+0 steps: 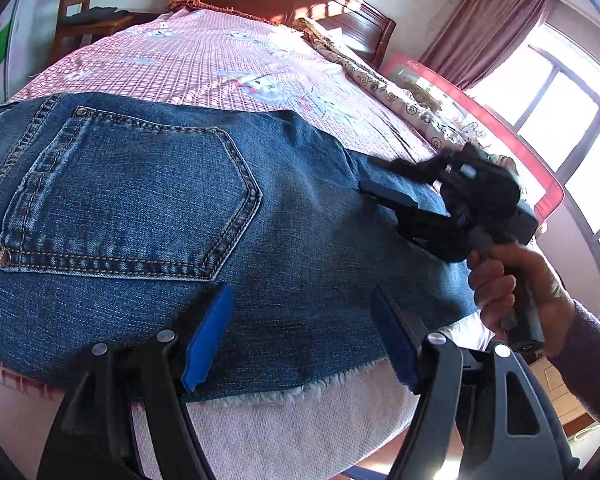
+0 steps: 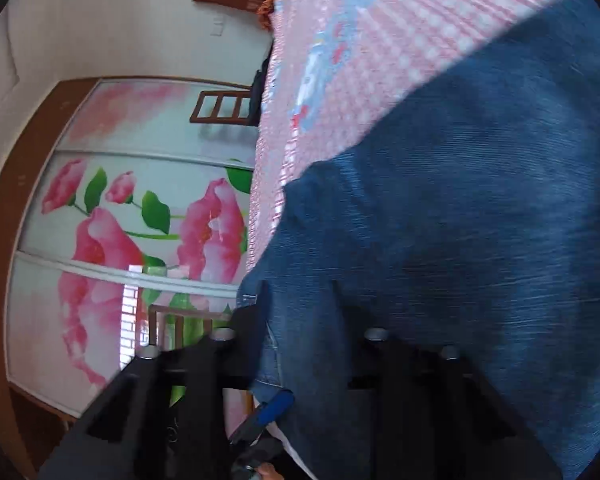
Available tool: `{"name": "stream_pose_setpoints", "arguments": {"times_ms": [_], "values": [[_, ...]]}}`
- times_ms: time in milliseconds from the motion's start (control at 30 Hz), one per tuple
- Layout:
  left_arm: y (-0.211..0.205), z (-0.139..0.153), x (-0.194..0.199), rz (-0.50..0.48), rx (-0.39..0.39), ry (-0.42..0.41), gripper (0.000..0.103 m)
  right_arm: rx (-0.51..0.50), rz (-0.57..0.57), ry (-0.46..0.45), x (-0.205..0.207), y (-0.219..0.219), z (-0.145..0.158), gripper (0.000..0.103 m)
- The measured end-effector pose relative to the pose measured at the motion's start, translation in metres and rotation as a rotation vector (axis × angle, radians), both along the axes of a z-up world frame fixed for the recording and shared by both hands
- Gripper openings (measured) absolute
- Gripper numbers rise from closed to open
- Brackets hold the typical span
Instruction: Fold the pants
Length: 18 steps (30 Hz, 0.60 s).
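Blue denim pants (image 1: pixel 148 200), back pocket up, frayed hem; right gripper (image 1: pixel 373 184) clenched on the denim, left gripper (image 1: pixel 300 344) released above hem.

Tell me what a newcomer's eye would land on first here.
Blue jeans spread across the pink checked bedsheet, back pocket up. At their far edge the right gripper pinches the denim. The left gripper hangs open over the frayed near edge.
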<state>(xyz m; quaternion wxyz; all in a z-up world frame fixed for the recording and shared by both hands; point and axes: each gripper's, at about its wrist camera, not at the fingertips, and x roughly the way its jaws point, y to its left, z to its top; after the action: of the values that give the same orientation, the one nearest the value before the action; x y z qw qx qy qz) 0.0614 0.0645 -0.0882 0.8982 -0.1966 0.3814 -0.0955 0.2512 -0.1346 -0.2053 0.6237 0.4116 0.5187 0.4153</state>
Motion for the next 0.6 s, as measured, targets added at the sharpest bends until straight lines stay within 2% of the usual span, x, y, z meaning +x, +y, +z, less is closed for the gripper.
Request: {"name": "stream_pose_setpoints", "arguments": {"times_ms": [33, 67, 133, 167, 267, 367, 400, 433, 500, 533, 600], "values": [[0.001, 0.0, 0.0, 0.0, -0.002, 0.003, 0.071, 0.019, -0.04, 0.009, -0.001, -0.013, 0.002, 0.012], [0.002, 0.001, 0.0, 0.0, -0.004, 0.006, 0.071, 0.038, -0.065, -0.034, -0.004, -0.022, 0.015, 0.016], [0.0, 0.001, 0.002, -0.003, 0.007, 0.01, 0.071, 0.037, -0.097, -0.144, -0.018, -0.046, 0.043, 0.042], [-0.002, 0.001, 0.004, -0.004, 0.018, 0.012, 0.071, 0.016, -0.128, -0.172, -0.028, -0.063, 0.052, 0.047], [-0.007, 0.002, 0.01, -0.007, 0.037, 0.012, 0.072, -0.06, -0.271, -0.193, -0.059, -0.14, 0.054, 0.047], [-0.007, 0.001, 0.013, -0.011, 0.042, 0.012, 0.073, -0.197, -0.522, -0.223, -0.086, -0.239, 0.058, 0.047], [-0.008, 0.002, 0.014, -0.013, 0.046, 0.014, 0.073, -0.273, -0.592, -0.243, -0.09, -0.264, 0.065, 0.047], [-0.009, 0.002, 0.015, -0.016, 0.051, 0.017, 0.074, -0.367, -0.615, -0.271, -0.087, -0.283, 0.072, 0.047], [-0.011, 0.003, 0.017, -0.024, 0.064, 0.028, 0.076, -0.637, -0.603, -0.378, -0.071, -0.301, 0.093, 0.048], [-0.013, 0.004, 0.019, -0.027, 0.073, 0.034, 0.076, -0.739, -0.572, -0.433, -0.059, -0.303, 0.102, 0.047], [-0.012, 0.006, 0.022, -0.027, 0.069, 0.045, 0.077, -0.878, -0.532, -0.481, -0.036, -0.321, 0.105, 0.048]]}}
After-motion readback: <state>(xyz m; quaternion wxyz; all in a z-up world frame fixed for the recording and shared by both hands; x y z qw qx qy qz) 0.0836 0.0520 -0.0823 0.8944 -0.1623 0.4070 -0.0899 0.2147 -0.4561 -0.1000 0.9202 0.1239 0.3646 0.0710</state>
